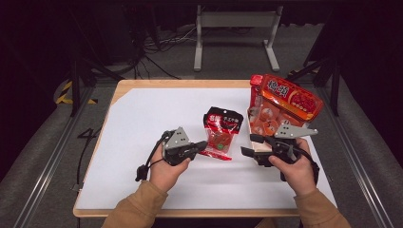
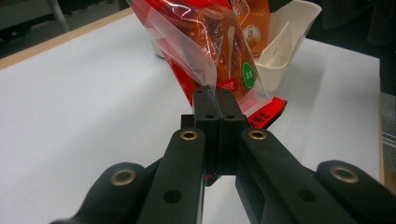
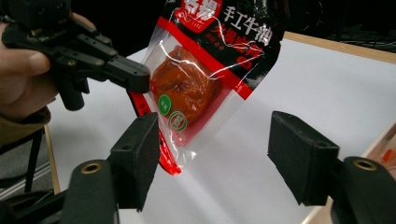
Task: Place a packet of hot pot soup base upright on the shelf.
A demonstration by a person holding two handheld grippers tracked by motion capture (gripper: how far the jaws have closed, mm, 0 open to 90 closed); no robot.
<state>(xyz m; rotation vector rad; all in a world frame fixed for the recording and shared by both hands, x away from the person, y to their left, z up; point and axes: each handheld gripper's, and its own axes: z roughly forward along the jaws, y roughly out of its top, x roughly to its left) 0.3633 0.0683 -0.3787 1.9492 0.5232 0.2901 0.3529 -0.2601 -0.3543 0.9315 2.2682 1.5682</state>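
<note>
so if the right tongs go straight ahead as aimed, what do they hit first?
Likely the red snack pouch that the left tongs hold up by its edge; it hangs right ahead of the open right tongs. Depth is unclear.

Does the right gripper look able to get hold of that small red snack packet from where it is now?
Probably yes: the right gripper is open, the small red packet hangs just ahead, pinched by the left gripper, with nothing between.

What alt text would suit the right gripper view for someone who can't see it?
A red and black snack packet hangs over a white table, pinched at its edge by the left gripper. The right gripper stands open in the foreground, its black jaws either side of the packet's lower corner.
</note>
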